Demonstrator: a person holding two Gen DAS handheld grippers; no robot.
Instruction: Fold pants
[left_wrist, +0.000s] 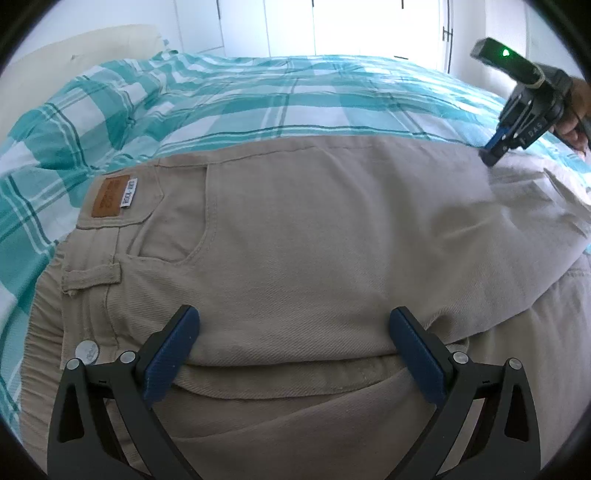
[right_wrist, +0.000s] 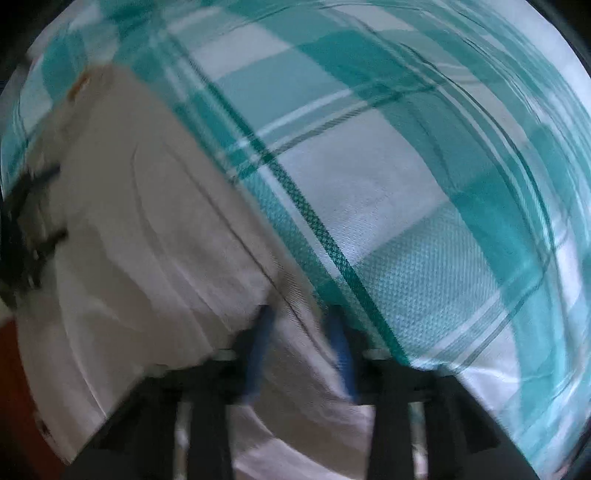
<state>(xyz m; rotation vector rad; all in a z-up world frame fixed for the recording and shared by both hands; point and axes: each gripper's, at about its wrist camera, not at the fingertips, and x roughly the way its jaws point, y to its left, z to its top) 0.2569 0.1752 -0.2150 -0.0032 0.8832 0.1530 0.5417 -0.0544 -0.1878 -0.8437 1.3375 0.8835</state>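
Observation:
Beige pants (left_wrist: 314, 240) lie on the bed, folded lengthwise, with the waistband and a brown leather patch (left_wrist: 107, 199) at the left. My left gripper (left_wrist: 291, 321) is open just above the near folded edge by the waist, holding nothing. My right gripper (left_wrist: 493, 153) shows far right in the left wrist view, its tips down on the far edge of the pant leg. In the blurred right wrist view the right gripper (right_wrist: 301, 317) has its fingers close together around the pants' edge (right_wrist: 291, 306), the pants (right_wrist: 147, 240) filling the left side.
A teal and white checked bedcover (left_wrist: 240, 99) covers the bed (right_wrist: 406, 184) under and beyond the pants. A cream pillow (left_wrist: 74, 51) lies at the far left. White closet doors (left_wrist: 332, 26) stand behind the bed.

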